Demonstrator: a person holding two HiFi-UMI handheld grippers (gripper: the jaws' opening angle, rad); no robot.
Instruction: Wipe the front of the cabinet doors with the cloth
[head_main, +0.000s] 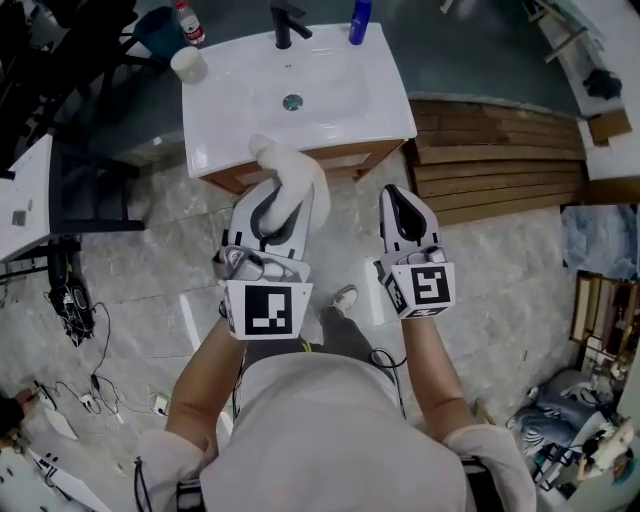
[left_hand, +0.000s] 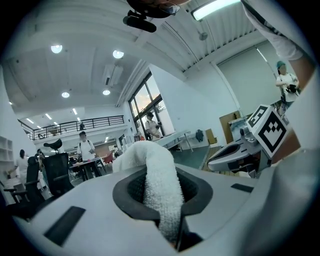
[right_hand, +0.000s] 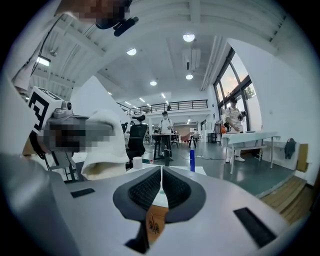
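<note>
A white terry cloth (head_main: 287, 176) is clamped in my left gripper (head_main: 272, 213) and sticks out past its tips toward the wooden cabinet front (head_main: 330, 162) under the white sink top (head_main: 300, 98). In the left gripper view the cloth (left_hand: 160, 185) runs between the dark pads and curls up in front. My right gripper (head_main: 402, 206) is held beside the left one, level with it, jaws shut with nothing between them. In the right gripper view the pads (right_hand: 172, 190) meet, with the cabinet (right_hand: 156, 225) seen below them and the cloth (right_hand: 106, 145) to the left.
On the sink top stand a black tap (head_main: 288, 25), a blue bottle (head_main: 359, 21), a white cup (head_main: 188, 63) and a red-capped bottle (head_main: 189, 23). Wooden planks (head_main: 498, 160) lie right of the cabinet. A black chair (head_main: 85, 190) and floor cables (head_main: 90, 340) are left.
</note>
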